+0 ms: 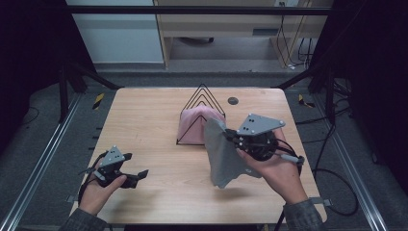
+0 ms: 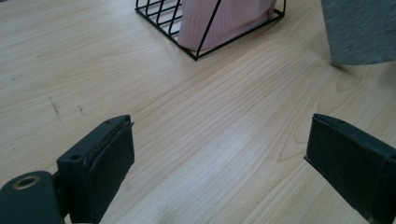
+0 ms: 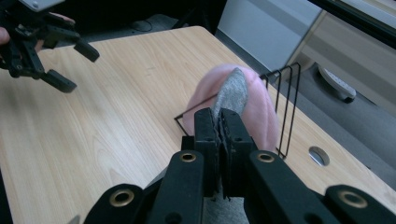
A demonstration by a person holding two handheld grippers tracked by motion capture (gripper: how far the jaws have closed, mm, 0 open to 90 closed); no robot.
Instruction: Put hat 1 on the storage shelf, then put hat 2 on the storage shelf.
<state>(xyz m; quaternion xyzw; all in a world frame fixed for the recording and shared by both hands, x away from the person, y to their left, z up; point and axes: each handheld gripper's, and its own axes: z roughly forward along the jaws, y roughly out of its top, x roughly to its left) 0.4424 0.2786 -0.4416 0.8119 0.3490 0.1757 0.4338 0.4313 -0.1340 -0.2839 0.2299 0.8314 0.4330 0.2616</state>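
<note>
Seen from above: a pale wooden table with rounded corners, dark floor on all sides. Near the table's middle, slightly toward twelve o'clock, a black wire rack of triangular loops, with a pink cloth draped inside it. At about four o'clock from the rack, a grey cloth lifted clear of the wood, hanging in loose folds, its top edge just beside the pink cloth. Pinched at that top edge by the right gripper, held in a hand entering from five o'clock; jaws pressed tight together on the grey fabric, a tuft of it poking out beyond the pads in the right gripper view. Over at eight o'clock on the table, well apart from both cloths, the left gripper held low in the other hand, jaws spread wide with only bare wood between them. Beyond the rack at one o'clock, a small round dark hole in the tabletop.
</note>
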